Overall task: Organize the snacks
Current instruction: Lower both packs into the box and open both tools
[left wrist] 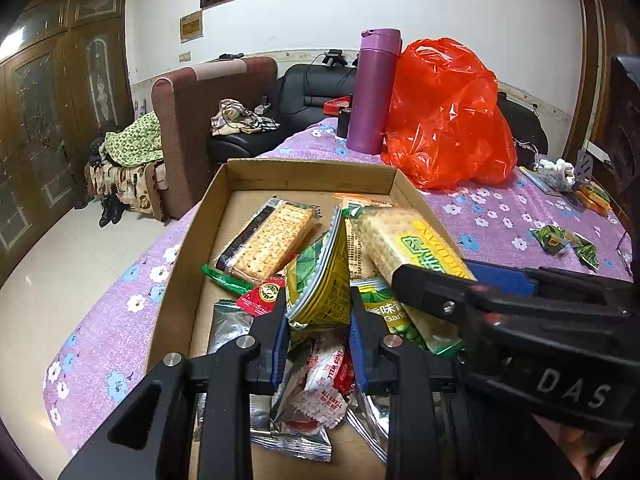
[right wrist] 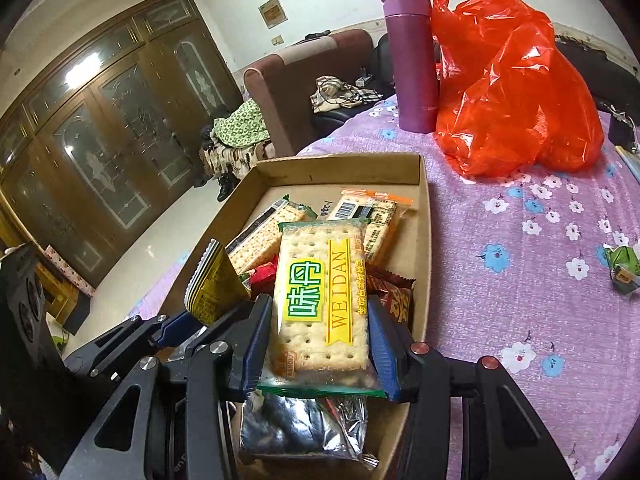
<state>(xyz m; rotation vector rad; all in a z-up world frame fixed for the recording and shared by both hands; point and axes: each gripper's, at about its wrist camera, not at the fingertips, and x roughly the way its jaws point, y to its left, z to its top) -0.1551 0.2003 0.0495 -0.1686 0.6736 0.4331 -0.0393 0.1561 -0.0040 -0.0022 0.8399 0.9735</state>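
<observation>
A shallow cardboard box (left wrist: 308, 172) (right wrist: 422, 208) sits on the purple flowered cloth and holds several snack packets. My left gripper (left wrist: 318, 312) is shut on a small yellow-green packet (left wrist: 320, 280), held upright over the box's near half; the same yellow-green packet (right wrist: 212, 280) shows at the left of the right wrist view. My right gripper (right wrist: 320, 320) is shut on a cracker pack with a yellow stripe (right wrist: 320, 300), held flat above the box. That cracker pack (left wrist: 404, 248) reaches in from the right in the left wrist view. Beneath lie silver and red-white wrappers (left wrist: 316, 392).
A purple flask (left wrist: 374, 88) (right wrist: 412, 56) and a red plastic bag (left wrist: 444, 112) (right wrist: 508, 80) stand behind the box. Loose green packets (left wrist: 560, 240) (right wrist: 622, 264) lie on the cloth to the right. Sofas and a wooden cabinet (left wrist: 48, 112) are beyond the table.
</observation>
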